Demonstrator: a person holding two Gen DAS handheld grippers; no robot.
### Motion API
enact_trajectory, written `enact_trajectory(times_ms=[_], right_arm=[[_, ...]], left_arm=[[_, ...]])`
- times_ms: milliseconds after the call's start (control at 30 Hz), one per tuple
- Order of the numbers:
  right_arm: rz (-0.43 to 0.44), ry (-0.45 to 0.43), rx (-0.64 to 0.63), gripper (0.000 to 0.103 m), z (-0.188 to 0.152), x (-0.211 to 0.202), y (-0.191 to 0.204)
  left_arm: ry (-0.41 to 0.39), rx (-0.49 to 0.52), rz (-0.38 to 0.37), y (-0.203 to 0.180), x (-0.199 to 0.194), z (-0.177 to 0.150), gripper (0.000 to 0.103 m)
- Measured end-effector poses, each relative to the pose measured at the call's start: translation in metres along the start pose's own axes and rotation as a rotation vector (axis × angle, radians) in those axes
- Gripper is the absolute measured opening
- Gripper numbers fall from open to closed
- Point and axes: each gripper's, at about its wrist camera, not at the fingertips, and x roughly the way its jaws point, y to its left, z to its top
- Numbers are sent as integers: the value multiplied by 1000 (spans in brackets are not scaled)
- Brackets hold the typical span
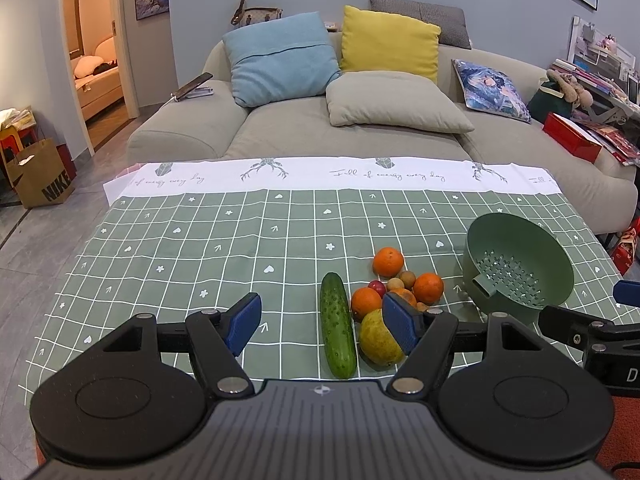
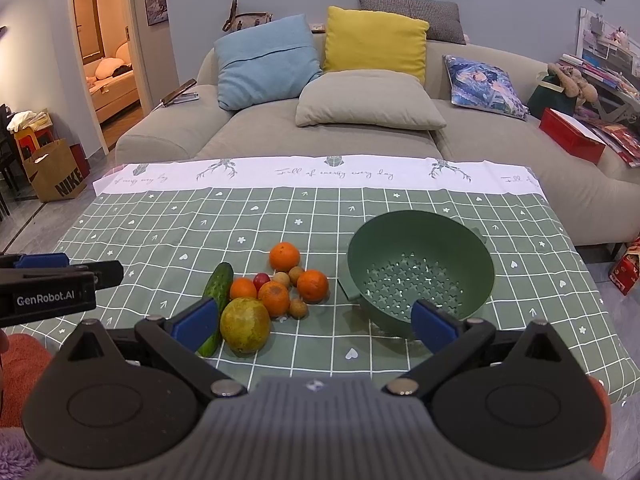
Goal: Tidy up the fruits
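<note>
The green colander (image 2: 420,268) stands on the counter (image 2: 160,224) tilted toward the camera, and its perforated bowl holds nothing. All the produce lies on the checked cloth to the left of the colander, apart from it.

Counted in the right wrist view: four oranges (image 2: 284,256), one large yellow-green fruit (image 2: 245,325), one cucumber (image 2: 216,288), one small red fruit (image 2: 261,279) and three small brown round fruits (image 2: 298,308). The oranges and small fruits cluster just left of the colander. The yellow-green fruit sits at the near edge of that cluster, and the cucumber lies at the cluster's far left, farthest from the colander.

The left tool (image 1: 322,326) hovers released, jaws wide, nothing between its pads, with the cucumber (image 1: 338,330) seen through the gap. The right tool (image 2: 316,326) is likewise released and empty, its right finger overlapping the colander's near rim in the view.
</note>
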Motion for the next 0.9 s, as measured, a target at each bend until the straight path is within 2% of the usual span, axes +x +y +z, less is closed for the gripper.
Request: enact_trajectory(times_ms=[600,900], right_arm=[[4,20,5,99,-1,7,0],[26,53,-19,98,1,25,-1]], left_arm=[[18,-1,-10,0,4,-1,81],[69,-22,-73,8,22,1,81]])
